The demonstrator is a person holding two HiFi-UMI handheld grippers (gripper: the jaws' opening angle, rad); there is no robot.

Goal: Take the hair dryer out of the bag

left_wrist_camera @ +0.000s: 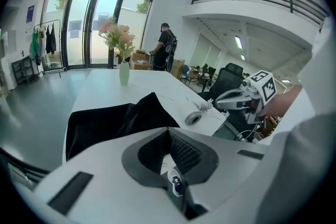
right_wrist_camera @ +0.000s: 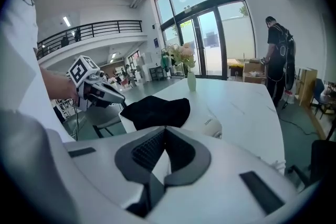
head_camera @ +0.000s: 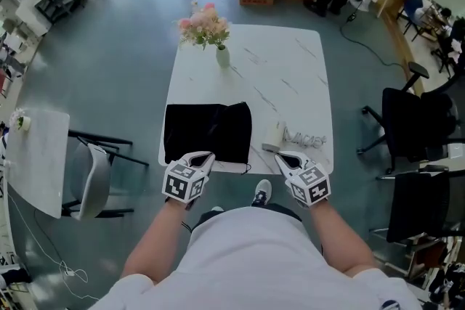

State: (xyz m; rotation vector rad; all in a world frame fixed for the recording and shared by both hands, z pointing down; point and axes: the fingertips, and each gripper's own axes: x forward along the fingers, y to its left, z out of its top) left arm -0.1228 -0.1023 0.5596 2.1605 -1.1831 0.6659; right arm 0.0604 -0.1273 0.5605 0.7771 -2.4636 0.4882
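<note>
left gripper [head_camera: 206, 156]: jaws clenched, pads meeting, nothing between them; hangs at the near edge of the table [head_camera: 290, 62], tips over the near hem of the bag [head_camera: 208, 131].
right gripper [head_camera: 282, 157]: jaws clenched too, empty; hangs off the near edge, right of the bag.
hair dryer [head_camera: 274, 136]: on the bare tabletop, just right of the bag, fully outside it; whether it touches the bag I cannot tell.
cord [head_camera: 306, 140]: loose bundle on the dryer's right, toward the near right corner.
bag: flat, black, slumped on the near left part of the table; vase [head_camera: 222, 55] well beyond it.
dryer axis: runs roughly away from the person, slightly slanted, one end toward the table edge.
bearing from tongs: ahead and a little left of the right tips; ahead and well right of the left tips.
nearer hand: right, clearly.
read: dryer looks already out; any further pick falls to the right hand, jaws must open first.
</note>
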